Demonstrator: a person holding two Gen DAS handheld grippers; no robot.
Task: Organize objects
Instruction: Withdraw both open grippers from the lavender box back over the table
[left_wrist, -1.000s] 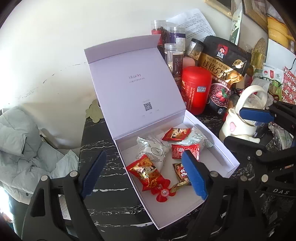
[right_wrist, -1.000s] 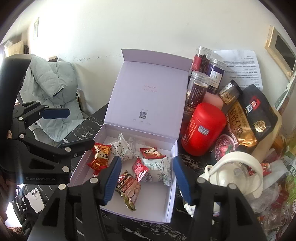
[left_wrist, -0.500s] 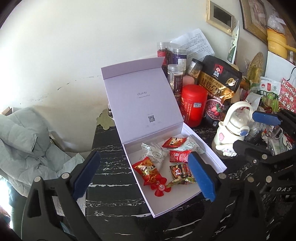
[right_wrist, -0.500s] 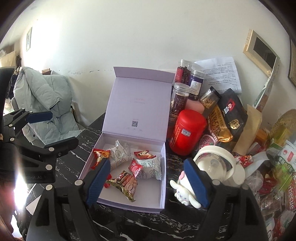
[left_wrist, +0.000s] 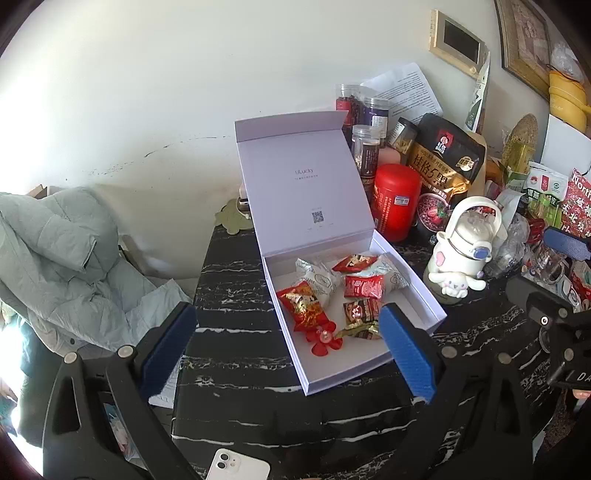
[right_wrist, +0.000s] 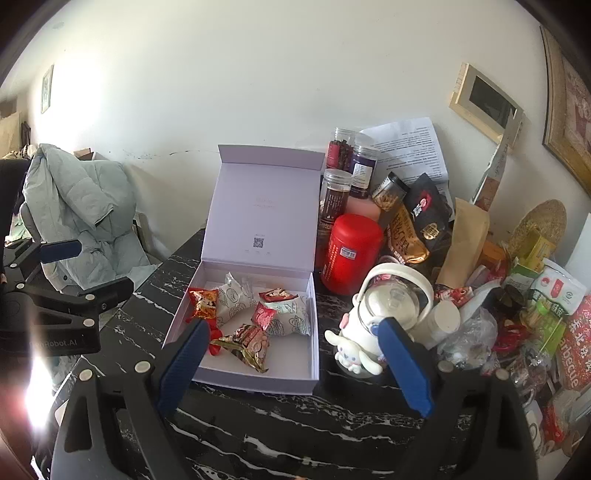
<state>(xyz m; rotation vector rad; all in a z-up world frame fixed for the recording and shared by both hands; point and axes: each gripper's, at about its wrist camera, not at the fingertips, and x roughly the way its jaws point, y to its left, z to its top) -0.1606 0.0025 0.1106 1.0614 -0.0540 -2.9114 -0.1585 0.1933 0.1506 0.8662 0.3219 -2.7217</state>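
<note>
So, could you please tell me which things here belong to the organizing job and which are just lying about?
Part of the job:
- open white box
- snack packets inside it
- left gripper and right gripper, jaws opening, nothing between them

Just lying about:
- red canister
- white bottle
- grey jacket
- phone

White gift box sits open on the black marbled table, lid standing upright at the far edge, just ahead of the left gripper's spread blue pads, held by neither. Inside lie loose wrapped snacks: red-gold packet on the near left, two pale leaf-print pouches, small red sachets, a brown-gold packet nearest the right gripper, and a red flower trinket.
</note>
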